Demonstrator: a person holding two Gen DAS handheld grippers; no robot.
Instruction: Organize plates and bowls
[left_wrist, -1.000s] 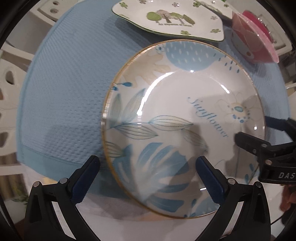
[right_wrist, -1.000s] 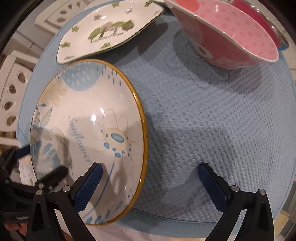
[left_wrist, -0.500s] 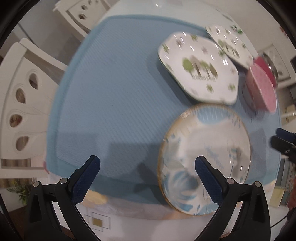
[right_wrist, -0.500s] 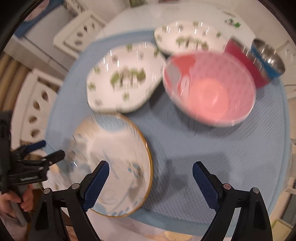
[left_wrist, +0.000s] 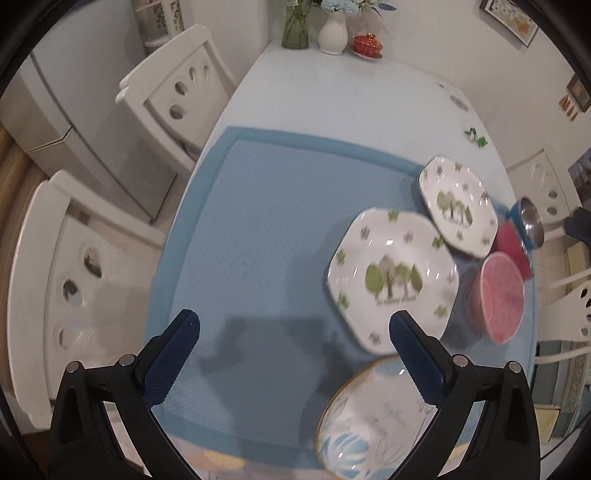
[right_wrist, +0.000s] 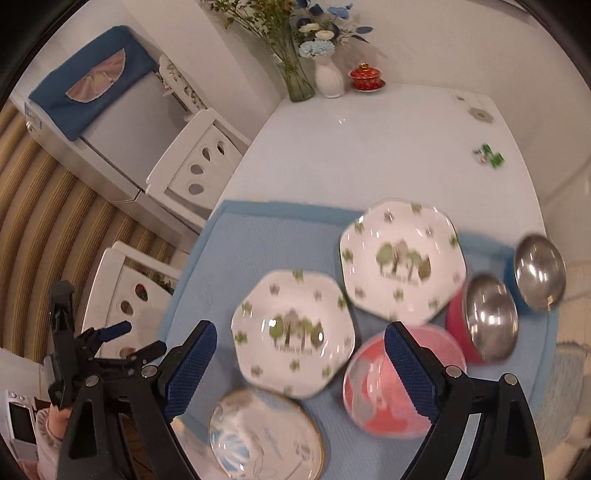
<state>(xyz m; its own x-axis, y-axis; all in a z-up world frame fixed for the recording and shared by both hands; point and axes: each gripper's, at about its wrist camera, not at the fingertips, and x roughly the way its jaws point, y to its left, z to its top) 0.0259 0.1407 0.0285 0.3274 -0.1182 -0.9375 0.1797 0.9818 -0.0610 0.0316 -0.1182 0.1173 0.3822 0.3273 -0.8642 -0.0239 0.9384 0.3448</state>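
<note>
Dining corner, white walls. A white table (right_wrist: 369, 147) carries a blue mat (left_wrist: 258, 229); white chairs (left_wrist: 177, 96) stand along its left side, and vases with flowers (right_wrist: 306, 55) sit at the far end.

Left to right on the mat: the left half is bare. A round gold-rimmed blue-leaf plate (right_wrist: 264, 439) lies at the near edge. Just beyond it sits a hexagonal tree-print plate (right_wrist: 293, 332), and a second hexagonal plate (right_wrist: 402, 258) lies further off to the right, their edges close or slightly overlapping. A pink bowl (right_wrist: 402, 380) rests near right, then a red steel-lined bowl (right_wrist: 484, 317) and a blue steel-lined bowl (right_wrist: 535, 273) at the far right.

The left gripper (left_wrist: 295, 332) hangs above the mat, jaws spread wide, nothing between them. The right gripper (right_wrist: 299, 343) likewise has wide, empty jaws, having narrowed slightly just now. No piece is held; nothing is stacked yet.

Risks, as judged: the dishes are crowded on the right, so a descending jaw could clip a neighbouring rim and slide it. Glazed plates lying flat offer little edge; a shallow grip could slip. The round plate sits close to the near edge of the table and could be pushed off.
</note>
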